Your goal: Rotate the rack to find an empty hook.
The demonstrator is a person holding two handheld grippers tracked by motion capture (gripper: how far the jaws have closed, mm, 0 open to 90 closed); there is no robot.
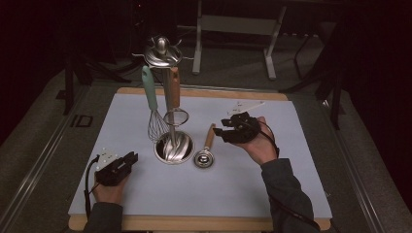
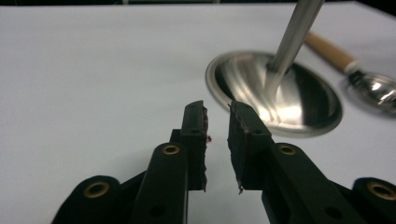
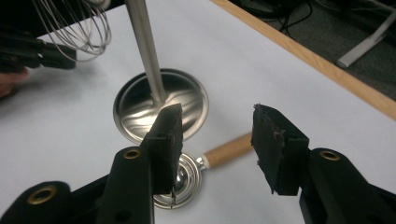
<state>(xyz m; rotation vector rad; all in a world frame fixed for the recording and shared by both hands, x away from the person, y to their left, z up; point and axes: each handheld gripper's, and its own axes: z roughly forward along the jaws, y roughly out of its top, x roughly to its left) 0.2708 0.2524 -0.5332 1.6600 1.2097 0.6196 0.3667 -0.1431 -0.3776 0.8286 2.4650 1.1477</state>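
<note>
The right gripper (image 1: pixel 232 127) hangs above the white mat with its jaws spread wide and nothing between them. In the right gripper view, the wooden handle of a metal scoop (image 3: pixel 205 164) shows through the gap between the jaws, with the scoop's bowl just below the left jaw. The scoop (image 1: pixel 206 149) lies flat on the mat, bowl toward the person, just beside the round steel base of a utensil stand (image 1: pixel 174 146).

From the stand's top ring hang a whisk (image 1: pixel 154 116) with a mint-green handle and a small strainer (image 1: pixel 174 104) with a wooden handle. The left gripper (image 1: pixel 127 161) rests low on the mat near the stand's base, jaws narrowed to a small gap and holding nothing.

Judging the risks: the scoop lies close to the stand's base, so a jaw coming down on that side could strike the base and rock the stand, swinging the hanging tools. The round, smooth handle could also roll or slip from the pads if gripped off centre.
</note>
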